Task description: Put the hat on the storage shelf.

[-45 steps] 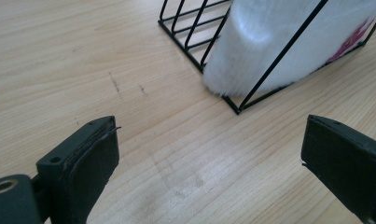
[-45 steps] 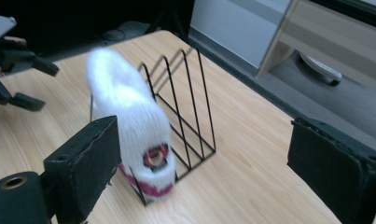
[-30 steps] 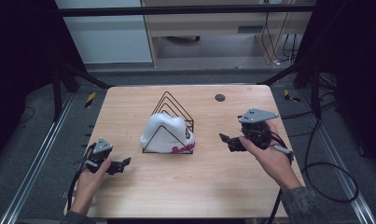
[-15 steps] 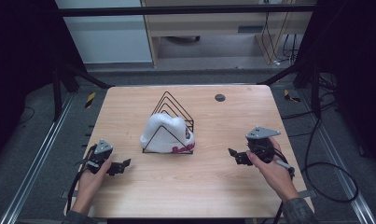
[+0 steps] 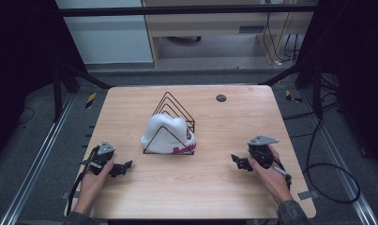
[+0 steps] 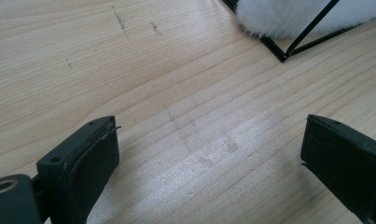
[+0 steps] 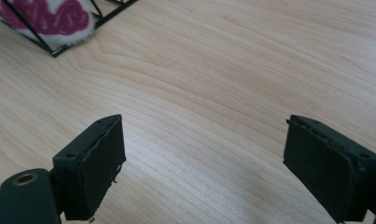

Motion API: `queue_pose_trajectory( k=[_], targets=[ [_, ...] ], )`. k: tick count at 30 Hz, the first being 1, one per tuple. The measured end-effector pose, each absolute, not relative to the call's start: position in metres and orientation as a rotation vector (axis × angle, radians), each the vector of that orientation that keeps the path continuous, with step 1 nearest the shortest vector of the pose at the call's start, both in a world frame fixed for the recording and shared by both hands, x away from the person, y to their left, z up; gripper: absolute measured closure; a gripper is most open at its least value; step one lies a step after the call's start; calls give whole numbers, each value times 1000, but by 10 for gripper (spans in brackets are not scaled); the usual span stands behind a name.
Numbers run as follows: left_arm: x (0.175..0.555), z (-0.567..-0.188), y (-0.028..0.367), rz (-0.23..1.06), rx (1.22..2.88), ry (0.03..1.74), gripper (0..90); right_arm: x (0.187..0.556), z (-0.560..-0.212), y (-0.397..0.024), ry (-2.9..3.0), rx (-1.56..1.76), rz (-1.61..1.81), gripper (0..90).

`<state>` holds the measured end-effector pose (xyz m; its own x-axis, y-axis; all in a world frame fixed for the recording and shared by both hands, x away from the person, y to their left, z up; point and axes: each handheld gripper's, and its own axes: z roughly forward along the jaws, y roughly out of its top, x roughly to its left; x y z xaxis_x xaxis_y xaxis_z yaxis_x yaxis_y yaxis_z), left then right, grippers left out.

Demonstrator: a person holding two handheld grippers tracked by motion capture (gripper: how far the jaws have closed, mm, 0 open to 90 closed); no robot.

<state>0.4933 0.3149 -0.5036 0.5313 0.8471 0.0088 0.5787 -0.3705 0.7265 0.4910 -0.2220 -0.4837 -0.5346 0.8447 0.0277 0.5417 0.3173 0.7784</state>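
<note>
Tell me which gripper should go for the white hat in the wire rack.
Left, marginally. The left gripper looks slightly nearer the white hat than the right gripper; both are open, empty and aimed at the wire rack.

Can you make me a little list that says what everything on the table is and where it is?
table: wood
rack: black wire, middle of the table
hat: white and fluffy with pink letters, sitting in the front of the rack
dark dot: small round thing near the far edge
left gripper: low over the table at the near left, jaws wide apart, holding nothing
right gripper: low over the table at the near right, jaws wide apart, holding nothing
touching the hat: neither gripper
</note>
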Motion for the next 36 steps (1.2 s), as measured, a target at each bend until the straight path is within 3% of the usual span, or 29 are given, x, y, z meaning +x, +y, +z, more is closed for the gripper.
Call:
queue_pose_trajectory(
  k=[16,36],
  targets=[
    [495,-508,312,521,2111,1155,16,508,-500,-221,2117,1381,1045,125],
    [494,-508,311,516,2111,1154,5,496,-512,-192,2130,1364,938,99]
  ],
)
